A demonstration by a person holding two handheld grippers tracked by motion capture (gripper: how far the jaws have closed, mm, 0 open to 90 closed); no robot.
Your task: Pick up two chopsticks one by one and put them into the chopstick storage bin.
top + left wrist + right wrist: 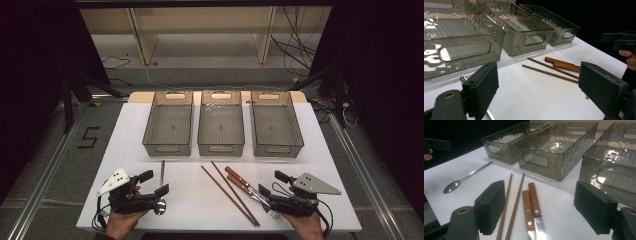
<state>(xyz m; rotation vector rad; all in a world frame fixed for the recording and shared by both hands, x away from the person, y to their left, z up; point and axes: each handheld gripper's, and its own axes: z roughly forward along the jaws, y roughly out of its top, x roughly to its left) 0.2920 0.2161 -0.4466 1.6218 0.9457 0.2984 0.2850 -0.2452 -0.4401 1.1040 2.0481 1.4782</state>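
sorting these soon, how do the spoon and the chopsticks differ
The spoon is shiny metal; the chopsticks are brown wood. The spoon is a single piece lying by the left hand-held gripper; the chopsticks are a pair nearer the table's middle. Both lie flat on the white table, outside the bins.

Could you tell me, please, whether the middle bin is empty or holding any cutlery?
Empty: the middle bin shows only its bare ribbed floor in the high view.

Steel spoon [161, 192] lies flat on the white table [200, 200], bowl nearest.
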